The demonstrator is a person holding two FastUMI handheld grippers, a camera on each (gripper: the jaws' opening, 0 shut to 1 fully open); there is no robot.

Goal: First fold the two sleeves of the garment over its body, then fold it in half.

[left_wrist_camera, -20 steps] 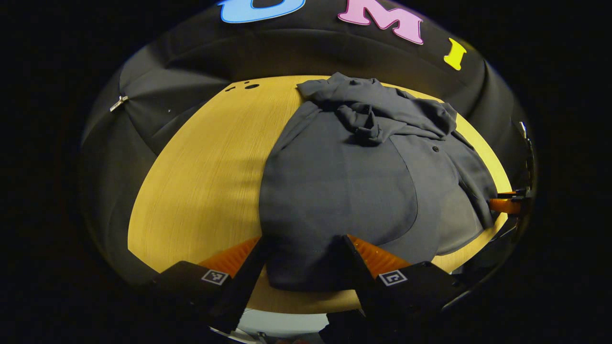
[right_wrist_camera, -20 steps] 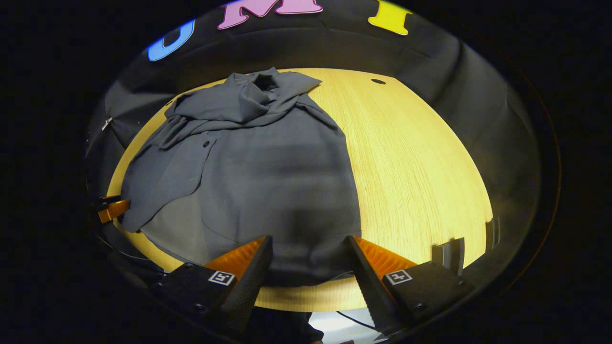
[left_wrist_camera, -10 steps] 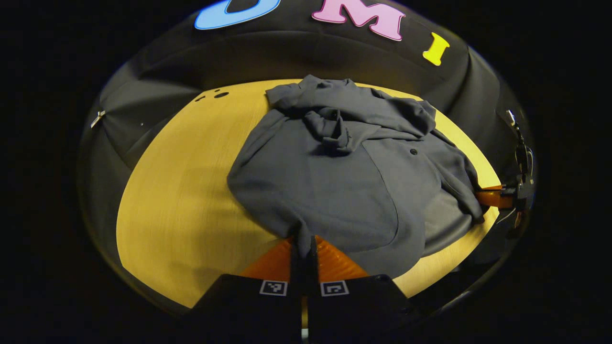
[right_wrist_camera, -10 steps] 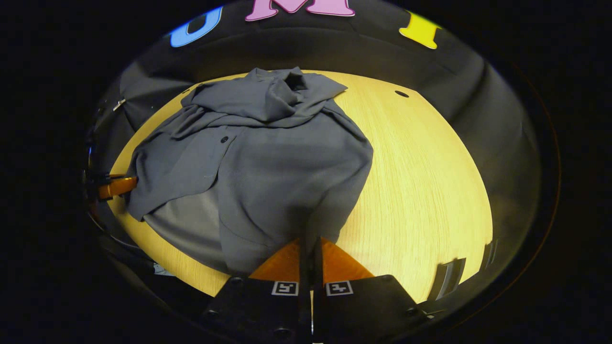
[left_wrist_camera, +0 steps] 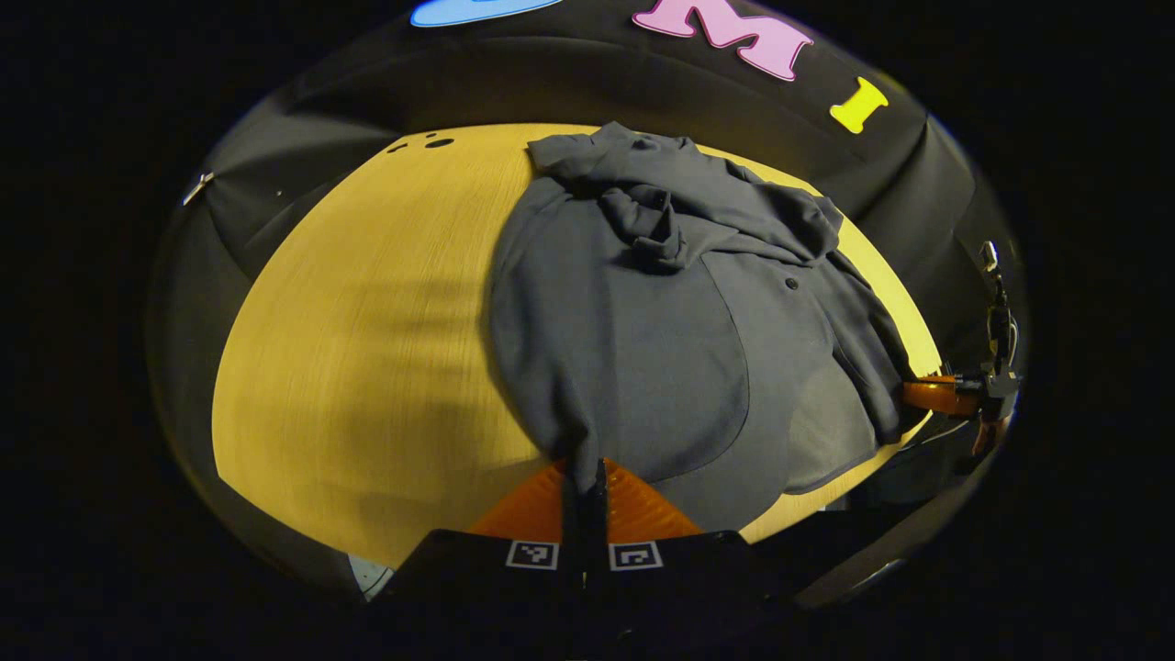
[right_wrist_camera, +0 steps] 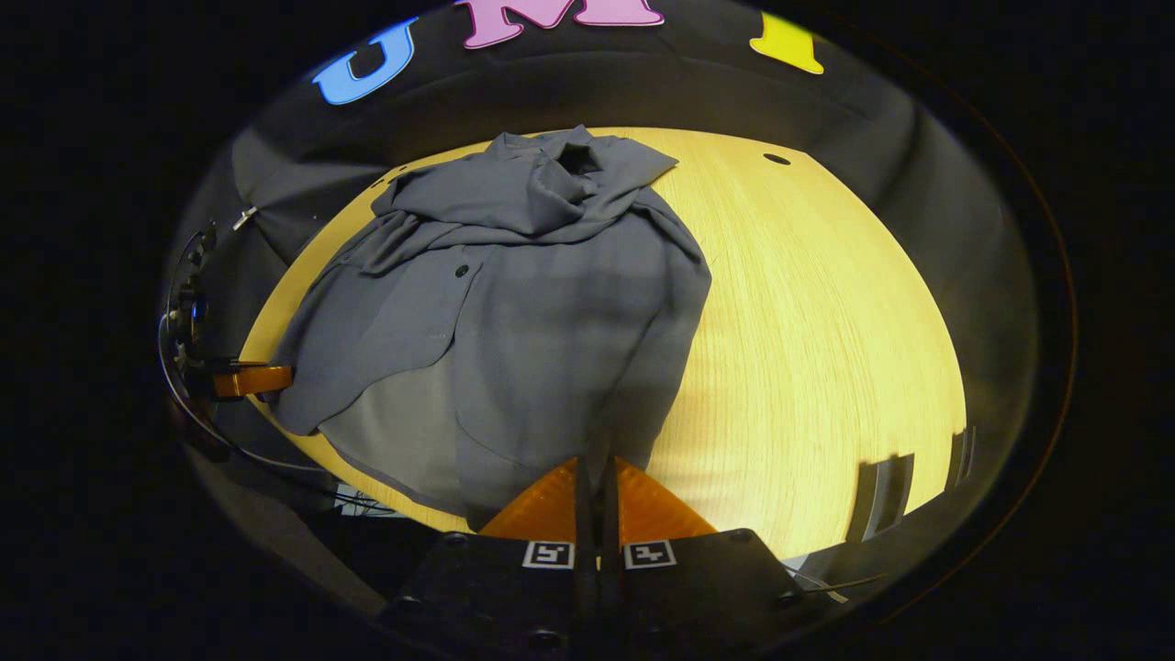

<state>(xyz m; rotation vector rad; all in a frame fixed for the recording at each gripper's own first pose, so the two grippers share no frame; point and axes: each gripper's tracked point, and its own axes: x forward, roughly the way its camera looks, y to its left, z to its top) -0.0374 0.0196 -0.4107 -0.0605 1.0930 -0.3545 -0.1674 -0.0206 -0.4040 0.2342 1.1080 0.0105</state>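
Dark grey button-front garment [left_wrist_camera: 661,340] lies on the yellow wood-grain bench [left_wrist_camera: 367,349], sleeves bunched over the collar end at 12 o'clock. In the left gripper view, the left claw [left_wrist_camera: 585,479] is clamped on the hem corner at 6 o'clock; bare bench opens wide from 8 to 11 o'clock. In the right gripper view, the right claw [right_wrist_camera: 597,476] is pinched on the opposite hem corner; bare bench runs from 1 to 4 o'clock. The hem between them reaches the near bench edge.
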